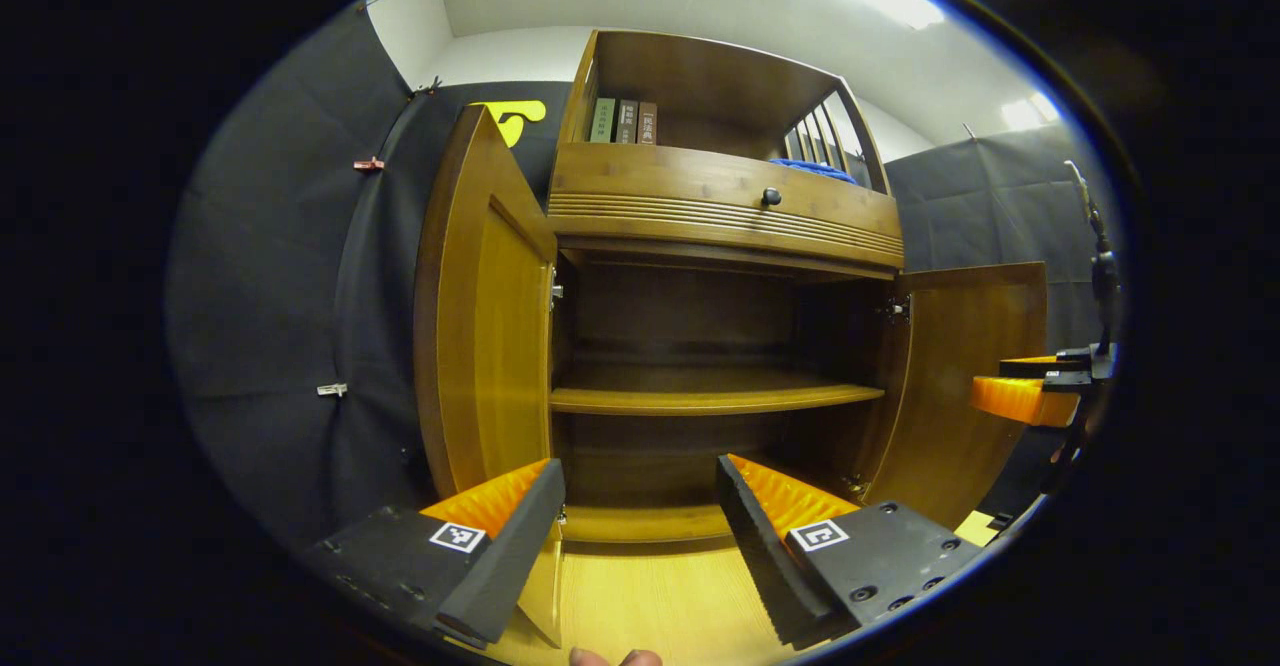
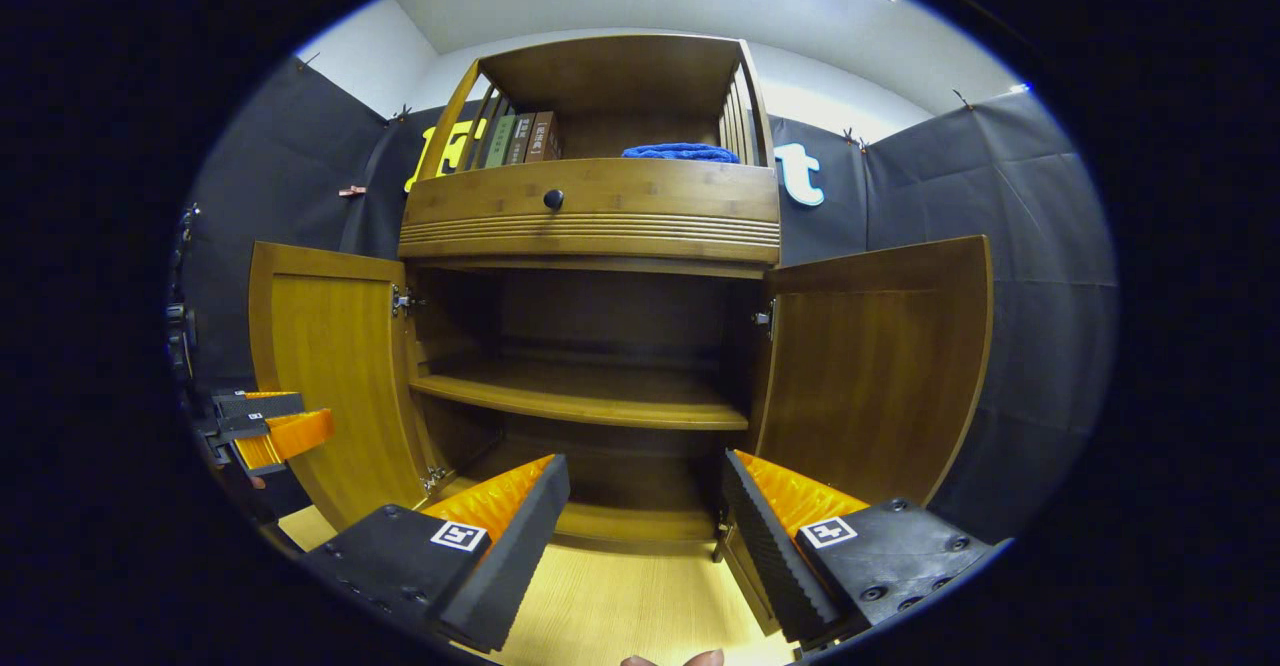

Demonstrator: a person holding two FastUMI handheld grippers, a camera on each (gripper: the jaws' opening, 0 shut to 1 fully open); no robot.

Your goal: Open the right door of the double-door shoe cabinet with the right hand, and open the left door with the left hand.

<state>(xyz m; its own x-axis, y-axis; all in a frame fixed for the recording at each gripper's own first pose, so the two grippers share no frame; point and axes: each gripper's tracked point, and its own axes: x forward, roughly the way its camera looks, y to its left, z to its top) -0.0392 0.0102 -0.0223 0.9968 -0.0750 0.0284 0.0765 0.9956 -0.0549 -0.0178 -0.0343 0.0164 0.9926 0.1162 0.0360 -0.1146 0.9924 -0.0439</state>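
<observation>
The wooden shoe cabinet (image 1: 720, 216) stands in front of me with both doors swung out. In the left gripper view the left door (image 1: 480, 316) is edge-on, its free edge just inside my left gripper's left finger (image 1: 500, 546). My left gripper (image 1: 640, 536) is open and holds nothing. The right door (image 1: 965, 376) stands wide, with the right gripper (image 1: 1030, 391) beside it. In the right gripper view my right gripper (image 2: 645, 536) is open, and the right door (image 2: 880, 366) has its lower edge by the right finger (image 2: 770, 546). The left door (image 2: 330, 376) and left gripper (image 2: 265, 431) show at far left.
Inside the cabinet is one bare shelf (image 1: 700, 396). Above it sits a drawer with a dark knob (image 1: 770, 196), then an open top shelf with books (image 1: 625, 121) and a blue cloth (image 2: 680, 153). Light wooden floor (image 1: 640, 606) lies below. Black cloth walls flank the cabinet.
</observation>
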